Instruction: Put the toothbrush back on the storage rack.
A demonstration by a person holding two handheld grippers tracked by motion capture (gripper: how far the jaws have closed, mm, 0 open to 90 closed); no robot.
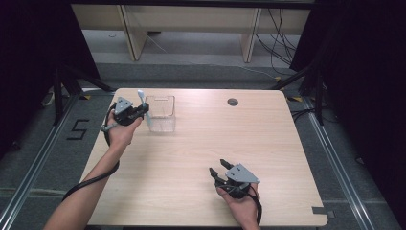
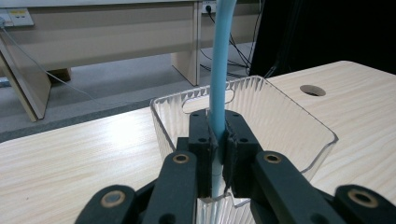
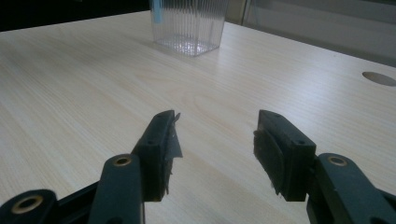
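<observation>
The left tongs [image 2: 217, 154] pinch one long, thin, light blue stick [image 2: 218, 70] tight between their two black pads. The stick looks like smooth plastic, stands almost straight up, and bends a little near its top. Right in front of these tongs, and partly under them, is one clear plastic box [image 2: 299, 121]. Its walls have many fine ribs running up and down, its corners are rounded, its top is open, and there is a slot-shaped handle hole in the far wall. From the high view, the blue stick [image 1: 144, 108] sits at the near-left edge of the box [image 1: 162, 114], beside the left tongs [image 1: 142, 111]; whether it touches the rim is hard to tell. The right tongs [image 3: 217, 140] are spread wide apart with nothing between them. Their two black jaws are flat and blocky, with rough dark pads on the inner sides. They hang just over the worktop [image 3: 70, 84], which is pale wood with fine straight grain. The box [image 3: 189, 25] is far ahead of these tongs. There is one round hole [image 3: 379, 78] in the worktop, off to their right.
</observation>
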